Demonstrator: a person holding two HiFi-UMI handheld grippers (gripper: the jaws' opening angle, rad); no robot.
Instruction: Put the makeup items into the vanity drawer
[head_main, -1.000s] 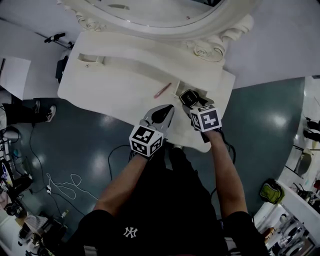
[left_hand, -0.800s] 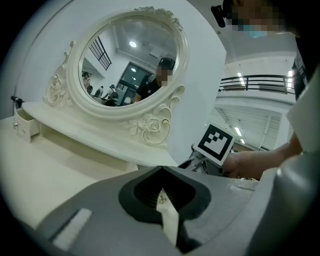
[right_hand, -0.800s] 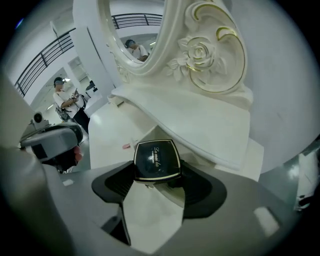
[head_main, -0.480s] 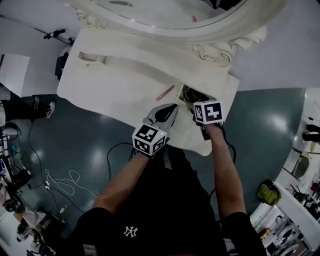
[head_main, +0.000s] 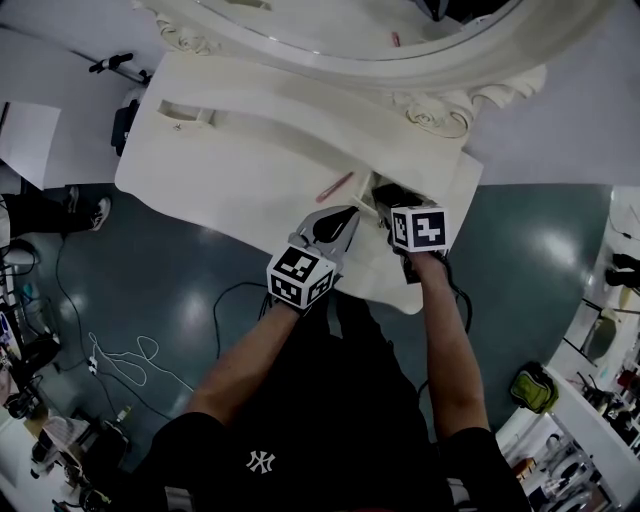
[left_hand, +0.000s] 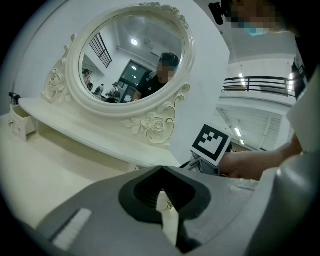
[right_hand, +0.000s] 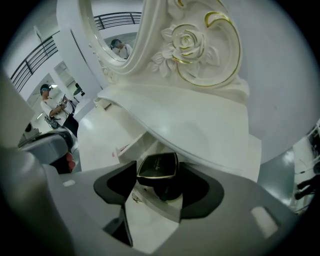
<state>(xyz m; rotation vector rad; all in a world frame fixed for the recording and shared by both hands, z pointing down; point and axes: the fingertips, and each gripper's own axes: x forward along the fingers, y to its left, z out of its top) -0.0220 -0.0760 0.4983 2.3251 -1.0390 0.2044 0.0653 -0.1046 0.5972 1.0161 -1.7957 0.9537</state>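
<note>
A black compact (right_hand: 157, 166) with a gold rim sits between the pads of my right gripper (right_hand: 159, 176), just above the open vanity drawer (right_hand: 152, 206) with its small gold knob. The jaws have just been closing and press on the compact's sides. In the head view the right gripper (head_main: 388, 200) points steeply down over the drawer (head_main: 372, 192) at the table's right end. A pink pencil (head_main: 335, 187) lies on the tabletop left of the drawer. My left gripper (head_main: 346, 214) hovers beside it, jaws together (left_hand: 161, 170); a thin white strip with a gold speck shows in the slit.
The white vanity table (head_main: 230, 150) carries a carved oval mirror (head_main: 330, 30) and a second small drawer unit (head_main: 180, 112) at its far left. Cables (head_main: 130, 365) lie on the floor to the left. A cluttered shelf (head_main: 600, 400) stands at the right.
My right gripper has shifted a little toward the drawer and sunk slightly with the compact. The left gripper has stayed where it was.
</note>
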